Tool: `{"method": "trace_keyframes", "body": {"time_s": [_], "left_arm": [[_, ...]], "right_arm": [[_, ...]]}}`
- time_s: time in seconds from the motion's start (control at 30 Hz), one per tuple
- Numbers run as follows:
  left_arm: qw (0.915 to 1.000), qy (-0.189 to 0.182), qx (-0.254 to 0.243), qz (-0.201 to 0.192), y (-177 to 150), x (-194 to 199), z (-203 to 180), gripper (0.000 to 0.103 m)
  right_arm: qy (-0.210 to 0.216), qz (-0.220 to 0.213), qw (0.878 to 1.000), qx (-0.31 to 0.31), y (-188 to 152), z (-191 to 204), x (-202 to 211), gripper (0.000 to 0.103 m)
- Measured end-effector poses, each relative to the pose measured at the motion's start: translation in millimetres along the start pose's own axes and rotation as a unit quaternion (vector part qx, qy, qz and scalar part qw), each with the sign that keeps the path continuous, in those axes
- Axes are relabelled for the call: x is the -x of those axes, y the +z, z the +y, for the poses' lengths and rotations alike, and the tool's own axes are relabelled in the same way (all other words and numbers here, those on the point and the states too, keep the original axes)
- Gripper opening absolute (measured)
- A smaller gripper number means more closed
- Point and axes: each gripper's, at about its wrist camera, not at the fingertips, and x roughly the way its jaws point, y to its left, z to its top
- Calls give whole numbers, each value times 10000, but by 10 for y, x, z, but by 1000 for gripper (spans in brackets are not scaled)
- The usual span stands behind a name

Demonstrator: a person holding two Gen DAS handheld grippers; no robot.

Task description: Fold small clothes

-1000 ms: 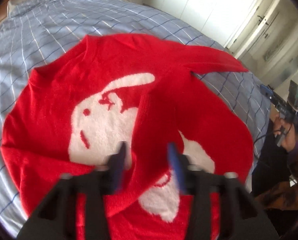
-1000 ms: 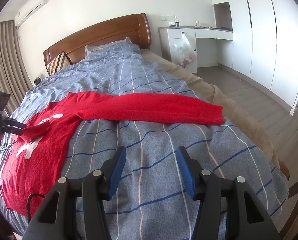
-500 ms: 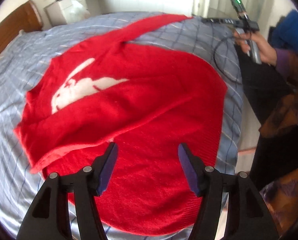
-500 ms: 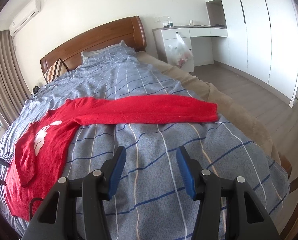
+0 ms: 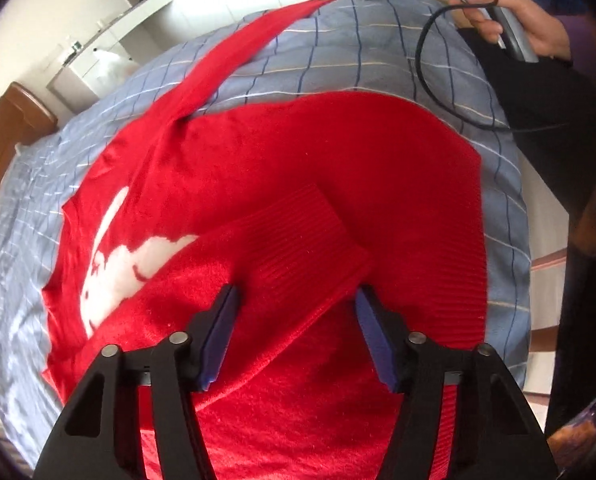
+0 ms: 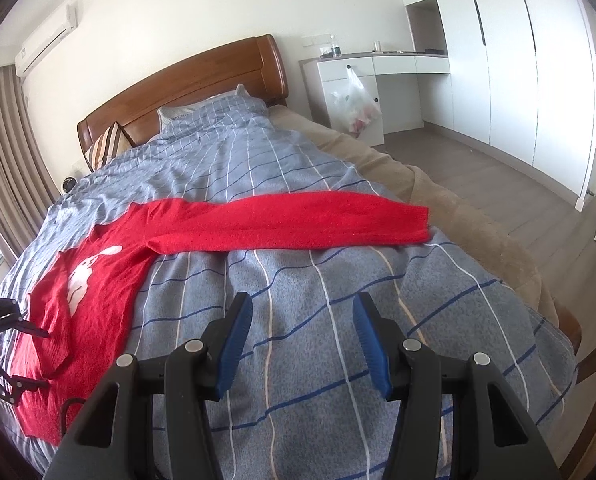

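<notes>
A red sweater [image 5: 298,168] with a white rabbit figure [image 5: 126,264] lies flat on the blue checked bed. One sleeve [image 5: 294,240] is folded across its body, the ribbed cuff lying between the fingers of my left gripper [image 5: 296,300], which is open and empty just above it. The other sleeve [image 6: 298,224] stretches straight out across the bed in the right wrist view. My right gripper [image 6: 302,312] is open and empty above the bedcover, short of that sleeve. The left gripper also shows in the right wrist view [image 6: 22,356].
The bed [image 6: 337,340] has a wooden headboard [image 6: 186,84] and pillows at the far end. A white desk with a hanging plastic bag [image 6: 353,104] and tall wardrobes stand to the right. The person's hand on the right gripper's handle [image 5: 505,16] and a black cable show at the bed's edge.
My left gripper let go of the folded sleeve, opened, and swung round to face the cuff from the hem side. My right gripper drifted slightly, still open.
</notes>
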Motion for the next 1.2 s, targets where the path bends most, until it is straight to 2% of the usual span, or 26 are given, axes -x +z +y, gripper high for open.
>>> {"method": "trace_keyframes", "body": {"time_s": [0.03, 0.07, 0.1, 0.17, 0.2, 0.27, 0.33, 0.4, 0.5, 0.57, 0.63, 0.67, 0.7, 0.77, 0.83, 0.9, 0.97, 1.03, 1.1, 1.2], "left_arm": [[9997, -142, 164, -82, 17, 8, 38, 26], [9986, -292, 408, -143, 29, 16, 93, 6], [9971, -334, 646, -225, 30, 43, 155, 3], [9898, -322, 1224, -648, -56, 231, 342, 3], [9823, -256, 1632, -879, -119, 350, 480, 3], [9556, 81, 2600, -1381, -407, 678, 860, 3], [9136, 685, 3610, -1740, -847, 995, 1262, 3], [8552, 1447, 4592, -1920, -1409, 1300, 1595, 3], [7497, 2661, 5788, -1793, -2282, 1614, 1880, 3], [6858, 3245, 6321, -1575, -2758, 1710, 1934, 3], [6349, 3680, 6668, -1301, -3148, 1741, 1910, 3], [6143, 3851, 6791, -1144, -3310, 1733, 1882, 3], [5994, 3920, 6906, -1006, -3455, 1709, 1864, 3], [5787, 3983, 7078, -741, -3656, 1616, 1786, 3], [5619, 4040, 7197, -557, -3817, 1542, 1761, 3], [5377, 4089, 7359, -464, -3973, 1497, 1701, 3], [5096, 4141, 7529, -440, -4154, 1502, 1642, 2], [4892, 4141, 7664, -437, -4295, 1493, 1631, 2], [4815, 4158, 7705, -400, -4360, 1487, 1579, 2], [4763, 4168, 7733, -370, -4417, 1463, 1538, 2]], "right_arm": [[4, 1, 10000, -25, -2, -9, 3, 52], [8, 5, 10000, -46, -1, -17, 1, 52], [13, 10, 10000, -66, 1, -26, -2, 52], [18, 24, 9999, -100, 2, -41, -6, 52], [21, 23, 9999, -115, 2, -48, -4, 52], [16, 5, 9999, -135, 1, -60, 4, 52], [7, 3, 9999, -135, -1, -64, 9, 52], [-3, 25, 9999, -114, -1, -58, -2, 52], [-23, 41, 10000, -55, -3, -31, -8, 52], [-46, 39, 10000, -10, -6, -12, -6, 52], [-80, 46, 10000, 28, -9, 6, -8, 52], [-92, 55, 9999, 47, -13, 14, -9, 52], [-103, 65, 9999, 67, -17, 24, -12, 52], [-130, 91, 9998, 129, -19, 52, -23, 52], [-159, 119, 9996, 189, -22, 80, -37, 52], [-187, 140, 9995, 230, -26, 95, -44, 52], [-210, 142, 9994, 243, -27, 97, -45, 52], [-232, 150, 9993, 233, -25, 92, -46, 52], [-253, 158, 9993, 214, -24, 83, -50, 52], [-283, 191, 9992, 222, -19, 92, -73, 52]]}}
